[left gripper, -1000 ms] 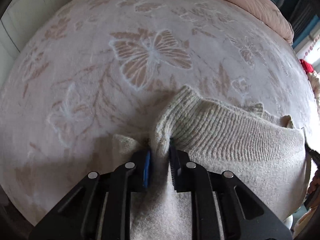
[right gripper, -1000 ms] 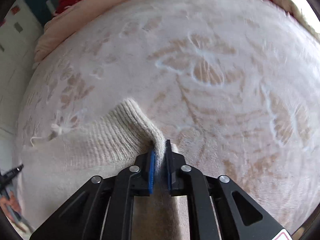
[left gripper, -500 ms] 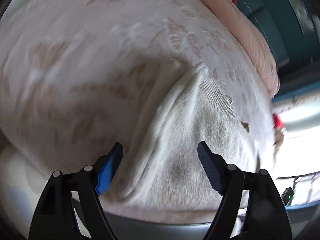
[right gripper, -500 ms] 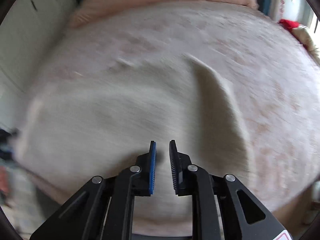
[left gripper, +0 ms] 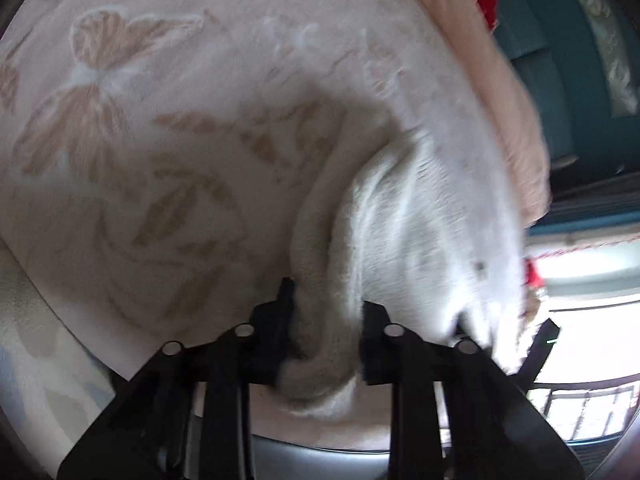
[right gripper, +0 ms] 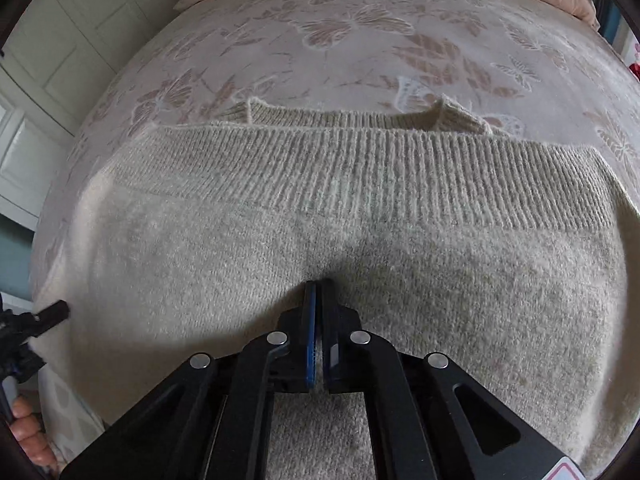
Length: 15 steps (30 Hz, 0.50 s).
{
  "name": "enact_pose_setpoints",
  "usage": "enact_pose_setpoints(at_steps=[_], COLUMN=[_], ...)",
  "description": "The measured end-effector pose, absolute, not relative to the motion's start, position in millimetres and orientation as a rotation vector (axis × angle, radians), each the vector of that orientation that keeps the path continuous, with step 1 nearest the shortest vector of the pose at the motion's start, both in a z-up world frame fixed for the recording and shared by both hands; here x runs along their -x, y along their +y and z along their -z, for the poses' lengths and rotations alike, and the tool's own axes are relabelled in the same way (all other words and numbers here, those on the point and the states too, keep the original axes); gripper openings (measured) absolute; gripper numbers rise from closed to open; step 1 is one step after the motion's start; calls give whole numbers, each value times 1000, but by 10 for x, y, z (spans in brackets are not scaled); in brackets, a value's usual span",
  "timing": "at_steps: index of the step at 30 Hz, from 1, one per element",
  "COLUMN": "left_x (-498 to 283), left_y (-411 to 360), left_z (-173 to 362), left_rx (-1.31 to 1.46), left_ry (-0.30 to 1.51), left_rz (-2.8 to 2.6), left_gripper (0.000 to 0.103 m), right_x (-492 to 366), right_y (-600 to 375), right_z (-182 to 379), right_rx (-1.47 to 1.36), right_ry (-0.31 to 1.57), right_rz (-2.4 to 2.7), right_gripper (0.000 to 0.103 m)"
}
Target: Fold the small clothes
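Note:
A cream knit sweater (right gripper: 400, 280) lies spread on the butterfly-patterned blanket (right gripper: 360, 40), its ribbed hem (right gripper: 360, 172) towards the far side. My right gripper (right gripper: 318, 284) is shut, its tips pressing down on the middle of the sweater; I cannot tell whether it pinches any knit. In the left wrist view the sweater (left gripper: 400, 232) is blurred. Its near edge is bunched into a thick fold between the fingers of my left gripper (left gripper: 328, 300), whose jaws are closing on it. The left gripper (right gripper: 52, 312) also shows at the sweater's left edge in the right wrist view.
A pink duvet (left gripper: 512, 100) lies along the far side of the bed. White cupboard doors (right gripper: 60, 40) stand to the left of the bed, and a bright window (left gripper: 580, 280) to the right. The bed's near edge runs just below both grippers. A hand (right gripper: 28, 432) shows at lower left.
Both grippers let go of the sweater's cuffs. The left one swung to the sweater's edge, opened wide and closed on a fold. The right one moved to the sweater's middle and shut.

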State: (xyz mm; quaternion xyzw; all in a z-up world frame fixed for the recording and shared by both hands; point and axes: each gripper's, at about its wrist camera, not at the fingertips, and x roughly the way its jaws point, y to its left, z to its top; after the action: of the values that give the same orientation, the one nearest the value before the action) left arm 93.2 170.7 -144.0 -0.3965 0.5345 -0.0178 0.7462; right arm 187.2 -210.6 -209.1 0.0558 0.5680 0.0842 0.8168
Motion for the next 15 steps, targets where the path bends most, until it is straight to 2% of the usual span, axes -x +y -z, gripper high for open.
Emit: enact_pose_setpoints(at_steps=[4,9,15], left_x=[-947,-989,-1033], left_y=[1381,494,-664], left_z=[904,155,66], left_rx=[747,539,383], left_ry=[1078,996,1041], left_rz=[167,374,539], left_gripper=[21,20,20], right_x=[-1854,-1852,-1712], right_y=[-2093,-2159,-2711], right_z=[2144,2167,2137], right_rx=[-115,-172,-544], right_ry=[1202,1188,1140], right_rz=[-190,-203,-279], right_gripper=[0,0,0])
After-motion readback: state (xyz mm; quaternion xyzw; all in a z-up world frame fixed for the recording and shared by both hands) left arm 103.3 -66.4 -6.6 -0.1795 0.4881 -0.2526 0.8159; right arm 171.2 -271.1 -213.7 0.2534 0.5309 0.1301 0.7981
